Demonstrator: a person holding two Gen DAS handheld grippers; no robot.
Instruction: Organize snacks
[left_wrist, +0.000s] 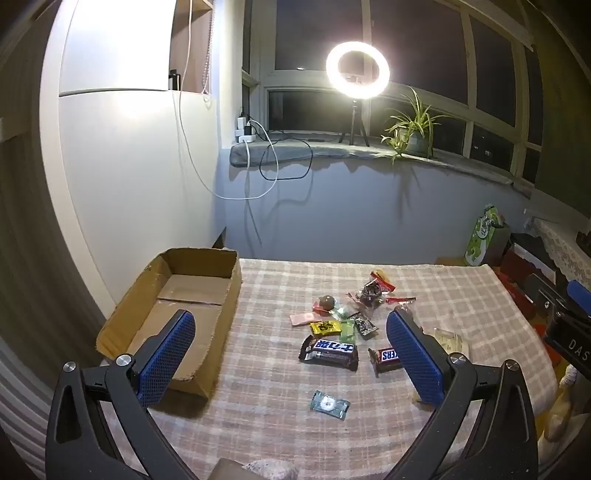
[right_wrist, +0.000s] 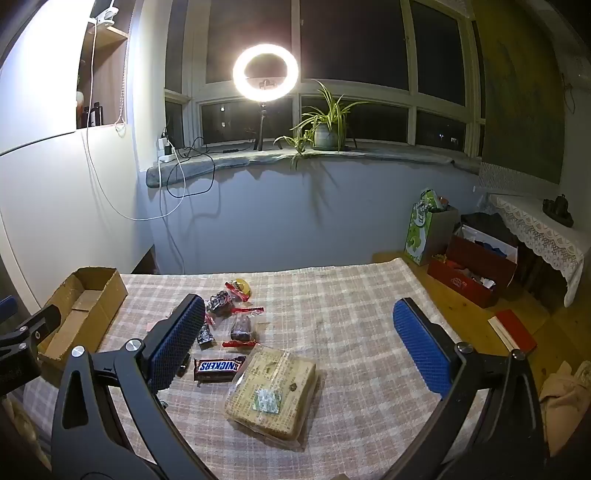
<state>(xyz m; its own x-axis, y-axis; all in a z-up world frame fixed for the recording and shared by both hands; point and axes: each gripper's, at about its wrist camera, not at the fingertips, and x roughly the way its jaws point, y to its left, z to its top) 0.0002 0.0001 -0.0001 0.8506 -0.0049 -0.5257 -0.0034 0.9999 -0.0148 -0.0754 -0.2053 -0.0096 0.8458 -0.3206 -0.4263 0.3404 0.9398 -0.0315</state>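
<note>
Left wrist: plaid tablecloth, ring light

Left wrist view: taken from low over the near edge of the checked tablecloth, facing the window wall, with the cardboard box seen just left of the claw. Right wrist view: taken from further right, facing the same way, close above a wrapped cracker pack. Shared by both: the Snickers bar, the ring light, and the potted plant.
</note>
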